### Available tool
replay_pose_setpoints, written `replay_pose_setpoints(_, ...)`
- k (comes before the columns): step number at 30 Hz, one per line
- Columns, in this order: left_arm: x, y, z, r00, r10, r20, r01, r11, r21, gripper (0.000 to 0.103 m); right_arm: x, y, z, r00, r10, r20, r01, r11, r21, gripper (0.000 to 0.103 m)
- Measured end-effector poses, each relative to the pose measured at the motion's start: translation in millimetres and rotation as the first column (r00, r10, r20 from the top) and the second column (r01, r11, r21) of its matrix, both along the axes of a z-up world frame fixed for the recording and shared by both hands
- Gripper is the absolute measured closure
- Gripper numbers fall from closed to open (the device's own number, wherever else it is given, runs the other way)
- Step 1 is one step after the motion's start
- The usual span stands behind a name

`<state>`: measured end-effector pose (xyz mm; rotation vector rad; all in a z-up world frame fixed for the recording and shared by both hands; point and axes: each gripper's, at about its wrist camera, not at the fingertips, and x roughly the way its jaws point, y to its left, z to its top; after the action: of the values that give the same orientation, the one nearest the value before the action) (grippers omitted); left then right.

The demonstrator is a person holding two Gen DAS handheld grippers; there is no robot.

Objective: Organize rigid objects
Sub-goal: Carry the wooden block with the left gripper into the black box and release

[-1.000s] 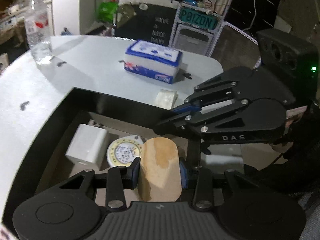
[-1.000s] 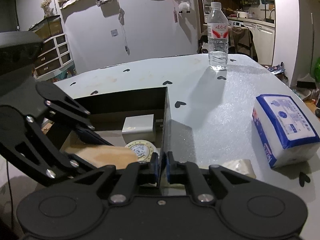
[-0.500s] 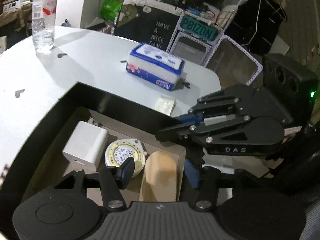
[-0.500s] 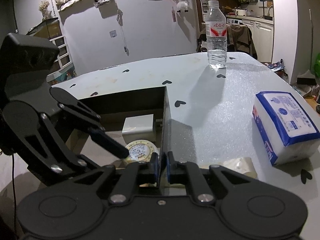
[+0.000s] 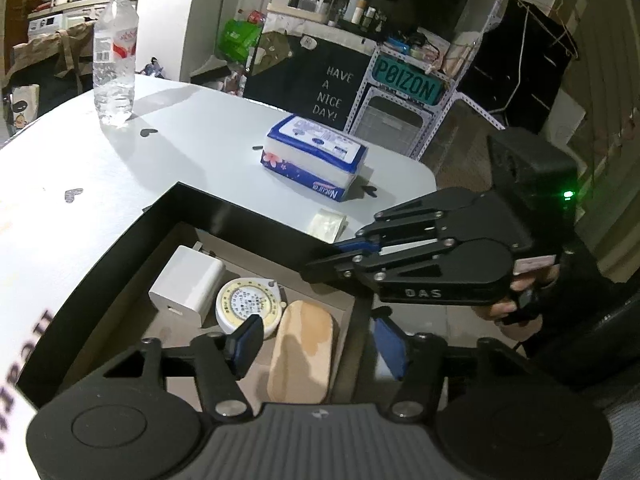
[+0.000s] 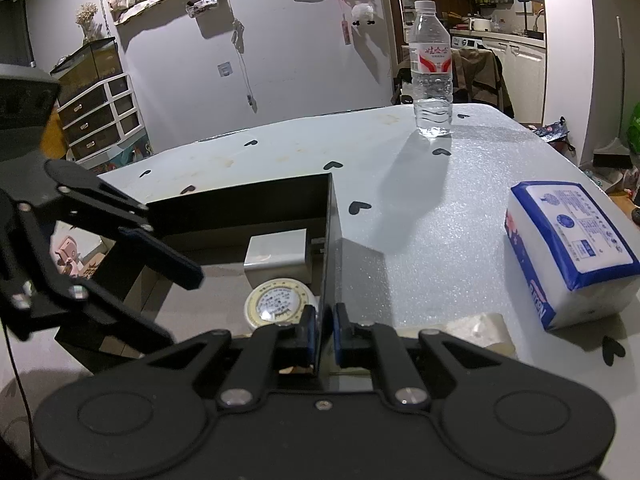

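White counter (image 5: 208,148) with small black heart marks carries everything. Open black-walled box with brown cardboard floor (image 5: 224,208) sits directly under and ahead of both tongs. Right tongs (image 6: 326,330) are closed tight on the box's thin right wall, one blue pad on each face of the wall. Left tongs (image 5: 316,344) hang above the box interior, jaws opening, blue pads clear of everything, nothing gripped. Blue-and-white soft tissue pack (image 5: 314,156) lies on the counter well ahead of the left tongs, to the right of the right tongs. Clear plastic water bottle with red-and-white label (image 6: 432,70) stands upright far ahead of the right tongs. Inside the box, three items in a row: tan oblong wooden piece (image 5: 302,350) lies flat below the gap between the left tongs' pads; round cream tape measure with printed dial (image 5: 248,306) just beside it, under the left pad; white square plug adapter (image 5: 188,284) further ahead-left, touching the tape measure. Small crumpled translucent wrapper (image 5: 328,224) lies on the counter outside the box, near the right tongs' tip.
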<state>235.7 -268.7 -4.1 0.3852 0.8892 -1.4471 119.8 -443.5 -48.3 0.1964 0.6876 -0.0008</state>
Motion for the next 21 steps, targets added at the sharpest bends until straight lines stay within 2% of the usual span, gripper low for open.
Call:
replay_pose_setpoints(1, -2.5, 2.8, 2.1, 1.0, 0.011, 0.001, -0.011, 1.0, -0.006, 0.036, 0.0, 0.1, 0.0, 1.0, -0.001, 0.0, 0.001, 1.0, 0.0, 0.094)
replay_pose_setpoints(3, -9.0, 9.4, 7.1, 0.999, 0.039, 0.003, -0.039, 0.999, -0.018, 0.025, -0.2, 0.4, -0.1, 1.0, -0.001, 0.0, 0.001, 1.0, -0.002, 0.094)
replay_pose_setpoints(8, -28.1, 30.6, 18.4, 0.995, 0.1, 0.001, -0.1, 0.993, -0.057, 0.013, -1.1, 0.4, -0.7, 1.0, -0.005, 0.004, 0.005, 1.0, -0.002, 0.094)
replay_pose_setpoints(13, -48.4, 54.3, 26.3, 0.984, 0.175, 0.027, -0.172, 0.981, -0.085, 0.007, -1.0, 0.9, -0.6, 1.0, -0.006, 0.006, 0.006, 1.0, -0.003, 0.094)
replay_pose_setpoints(18, -65.7, 80.4, 30.3, 0.959, 0.278, 0.056, -0.27, 0.956, -0.112, 0.001, -1.1, 1.8, -0.7, 1.0, -0.007, 0.007, 0.007, 1.0, -0.007, 0.094)
replay_pose_setpoints(21, -74.4, 98.0, 31.9, 0.931, 0.36, 0.064, -0.349, 0.928, -0.132, 0.0, -1.5, 3.2, -0.7, 1.0, -0.009, 0.006, 0.009, 1.0, -0.013, 0.094)
